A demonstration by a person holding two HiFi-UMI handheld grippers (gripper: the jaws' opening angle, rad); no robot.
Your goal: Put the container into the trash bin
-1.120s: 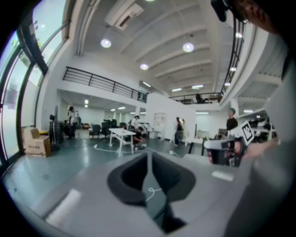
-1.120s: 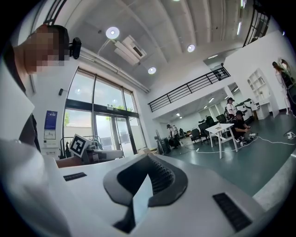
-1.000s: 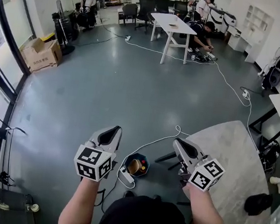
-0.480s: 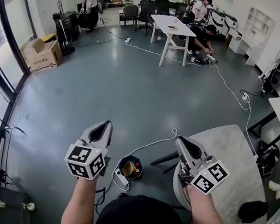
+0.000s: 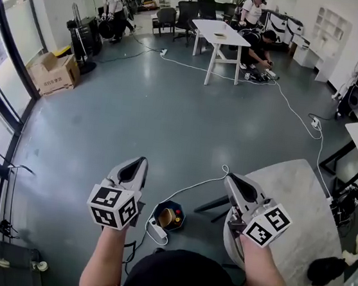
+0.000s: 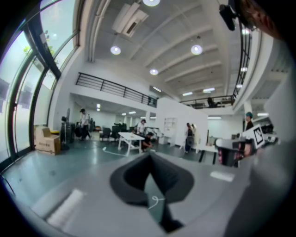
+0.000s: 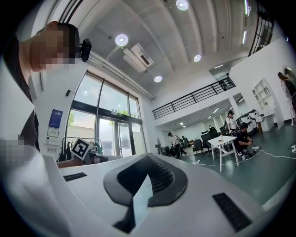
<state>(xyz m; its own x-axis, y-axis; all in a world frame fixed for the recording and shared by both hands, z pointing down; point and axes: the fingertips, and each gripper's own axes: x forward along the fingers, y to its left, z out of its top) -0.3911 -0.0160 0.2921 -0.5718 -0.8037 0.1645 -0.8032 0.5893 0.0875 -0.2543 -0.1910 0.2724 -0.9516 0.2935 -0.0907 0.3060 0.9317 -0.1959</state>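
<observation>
A small dark bin (image 5: 178, 209) stands on the grey floor between my two grippers, seen in the head view. A brownish-yellow object (image 5: 166, 218) lies inside it; I cannot tell what it is. My left gripper (image 5: 139, 162) is held up left of the bin, with its jaws shut and nothing in them. My right gripper (image 5: 231, 178) is to the bin's right, also shut and empty. The left gripper view has the left gripper (image 6: 150, 155) pointing level across the room, tips together. The right gripper (image 7: 149, 157) looks the same in the right gripper view.
A white power strip (image 5: 157, 228) with a white cable (image 5: 193, 185) lies beside the bin. A round marble table (image 5: 300, 212) stands at the right. Far back are a white table (image 5: 220, 31), chairs and several people. Cardboard boxes (image 5: 52, 68) sit by the left windows.
Both grippers have risen slightly and shifted a little in the head view. The bin has not moved. People at the back have shifted.
</observation>
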